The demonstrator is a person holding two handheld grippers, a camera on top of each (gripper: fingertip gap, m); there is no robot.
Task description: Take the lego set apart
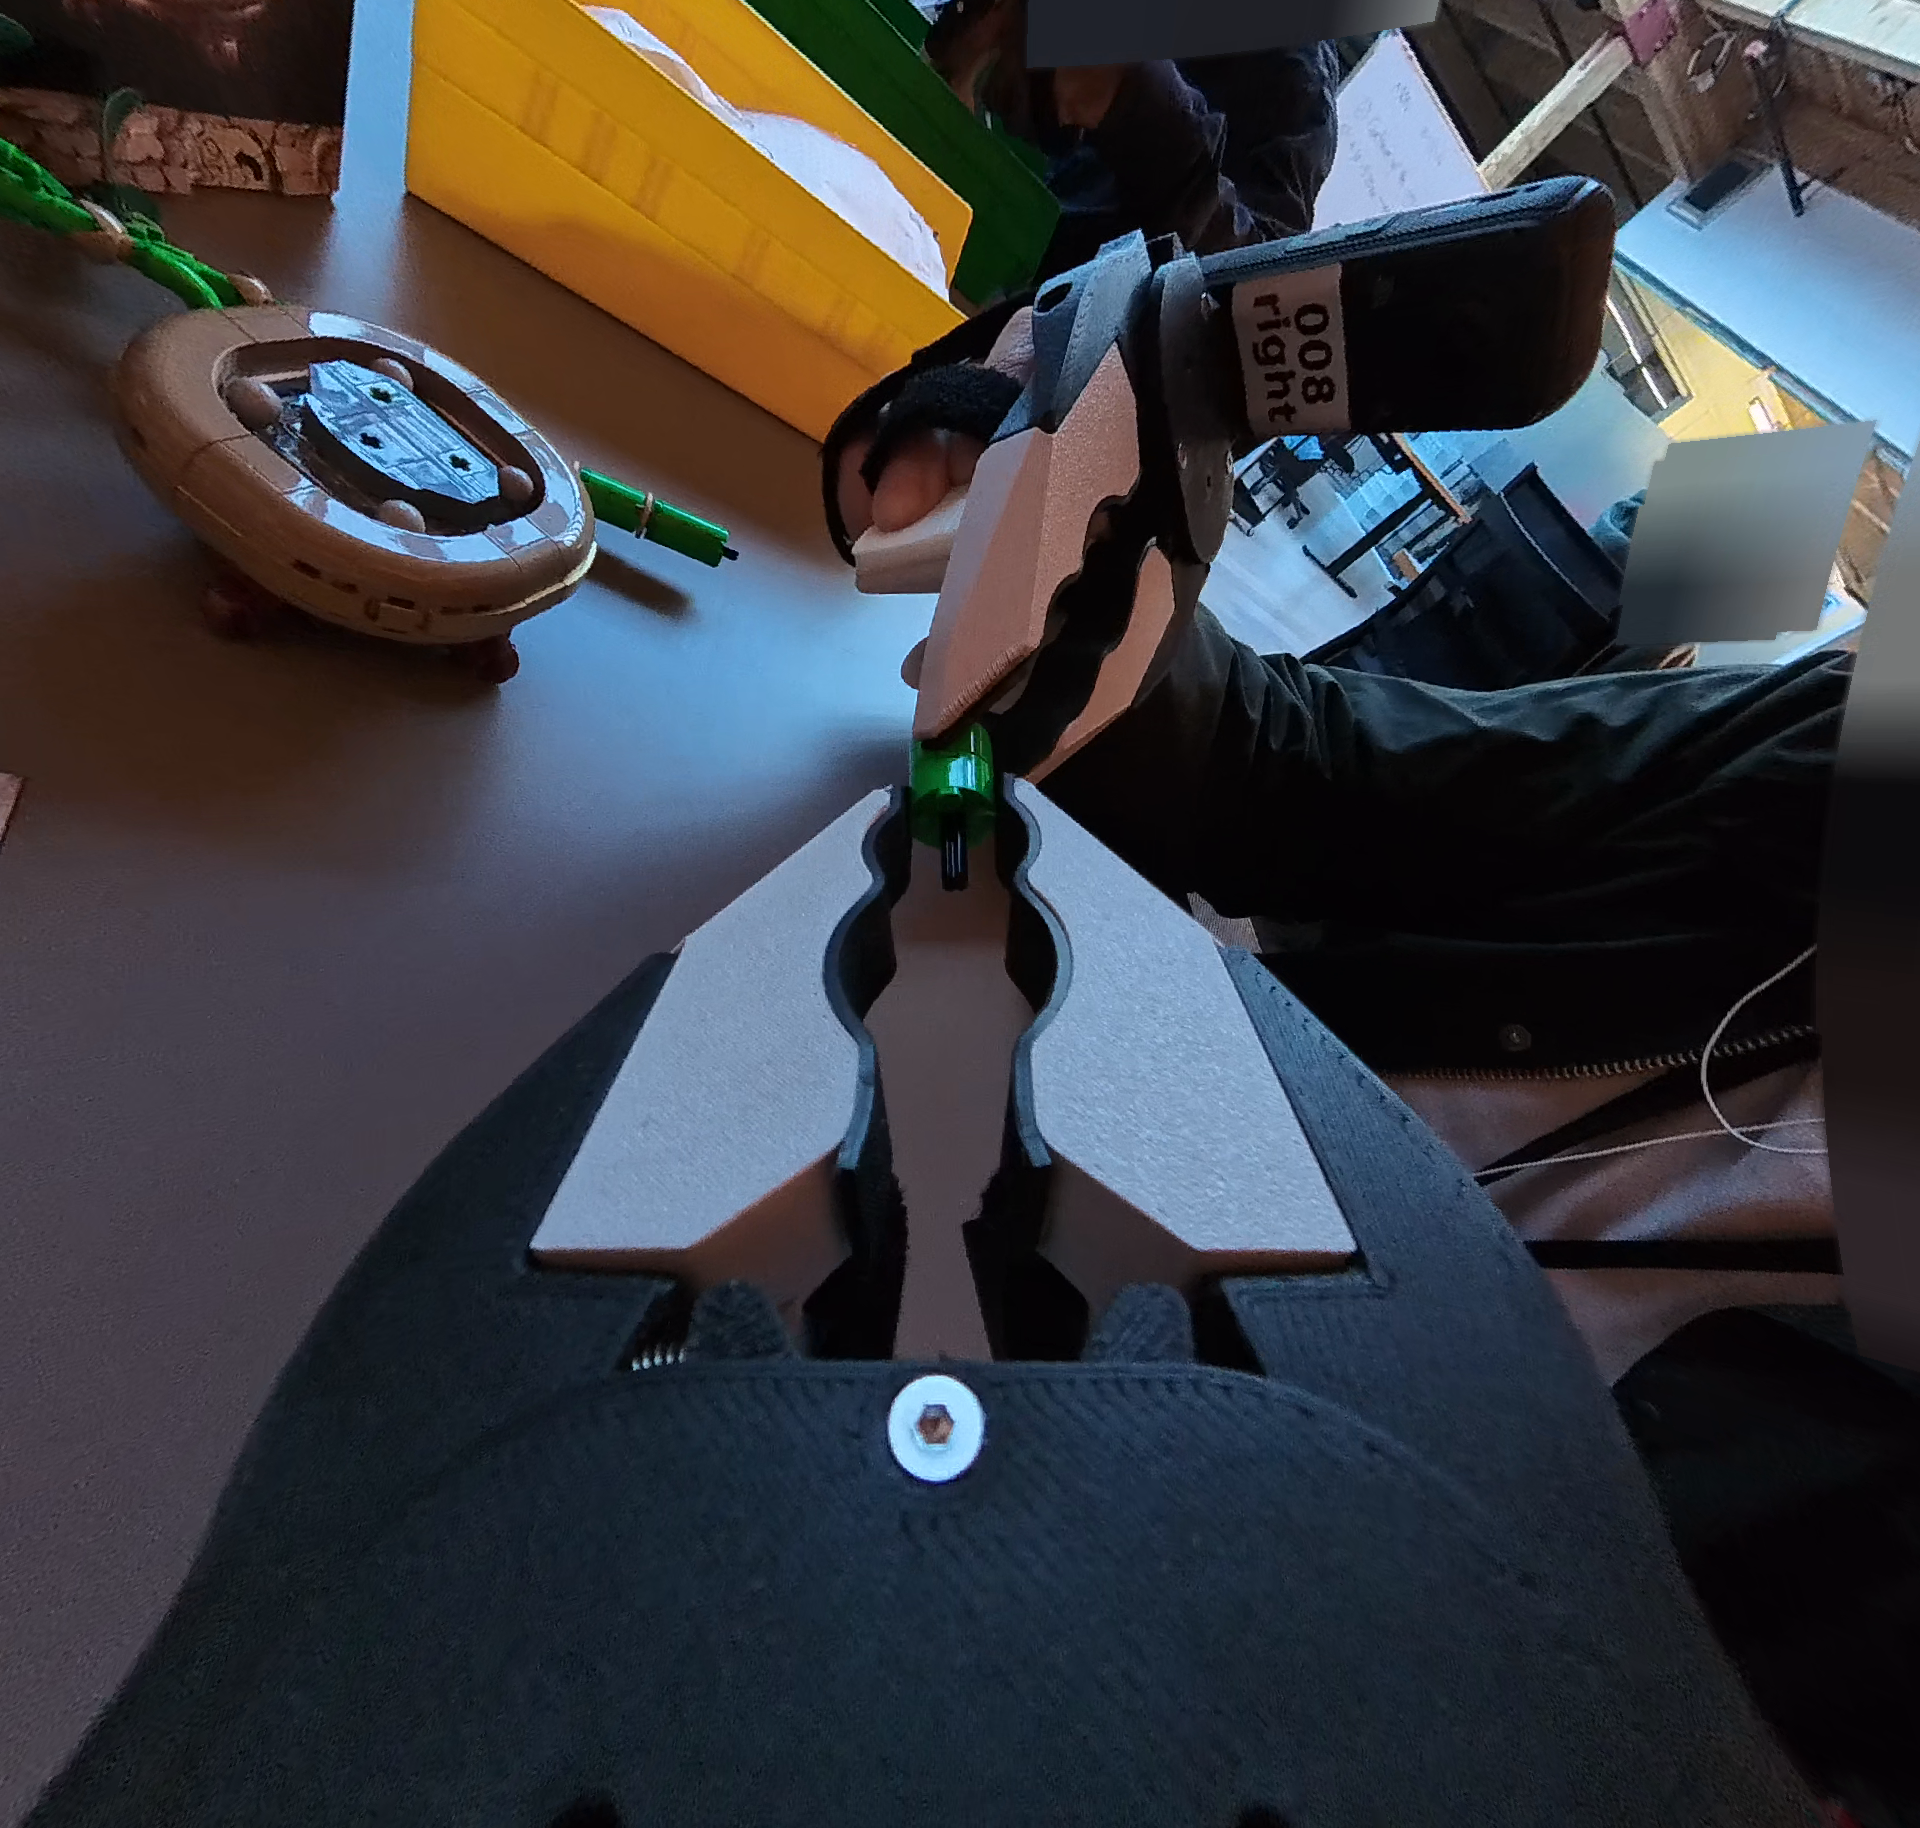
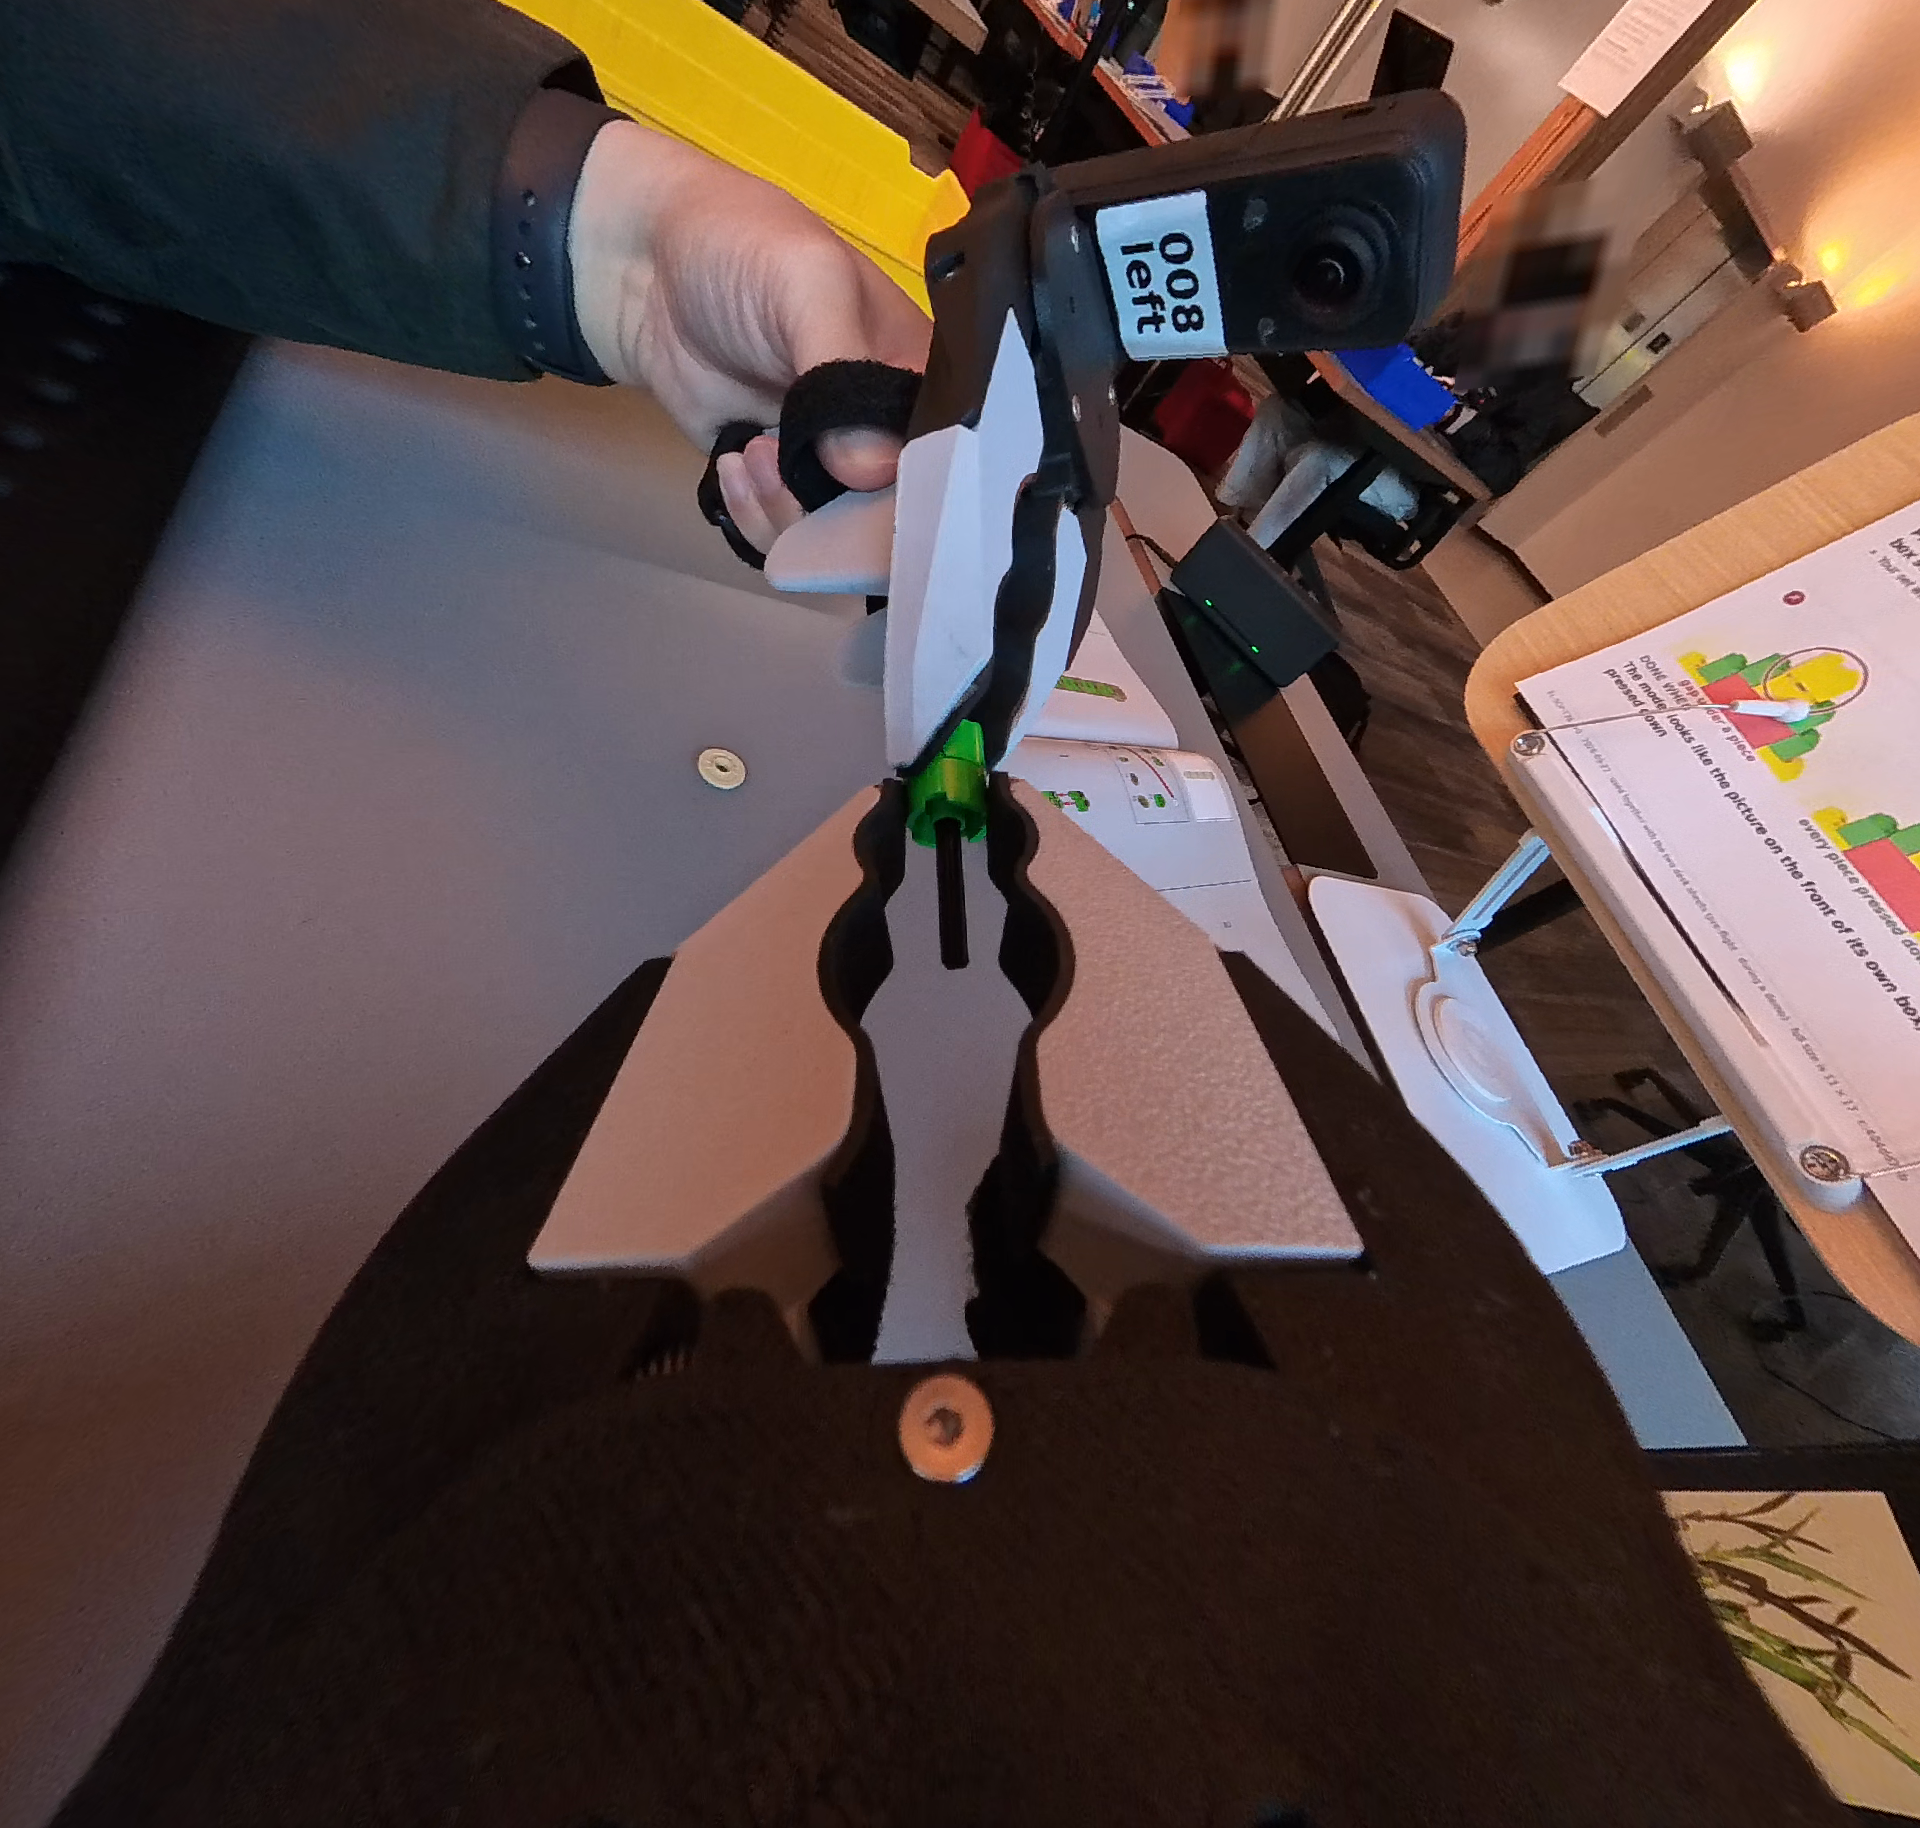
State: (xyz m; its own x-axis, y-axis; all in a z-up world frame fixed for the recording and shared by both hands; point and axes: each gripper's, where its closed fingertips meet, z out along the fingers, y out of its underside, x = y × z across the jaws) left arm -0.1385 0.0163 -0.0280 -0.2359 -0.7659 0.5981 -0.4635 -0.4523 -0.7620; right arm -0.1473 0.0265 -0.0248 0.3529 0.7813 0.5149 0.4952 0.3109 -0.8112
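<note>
Left gripper (image 1: 951, 802) and right gripper (image 2: 940, 802) both clamp the green connector piece (image 1: 951, 776) (black axle (image 2: 951, 905) protruding) above the worktop (image 1: 364, 843).

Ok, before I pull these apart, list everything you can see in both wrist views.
Small green cylindrical lego piece with black axle: one, green and black, held between both gripper tips above the table.
Tan oval lego base: one, tan with dark centre, far left on the table.
Green lego stem segment: one, green, lying just right of the base.
Green vine-like lego string: one, green, far left behind the base.
Yellow plastic bin: one, yellow, back of the table.
Green plastic bin: one, green, behind the yellow one.
Brown table: one, under everything.
Printed instruction sheets: several, white with coloured pictures, right side.
Left gripper: shut on the green piece.
Right gripper: shut on it too.
</note>
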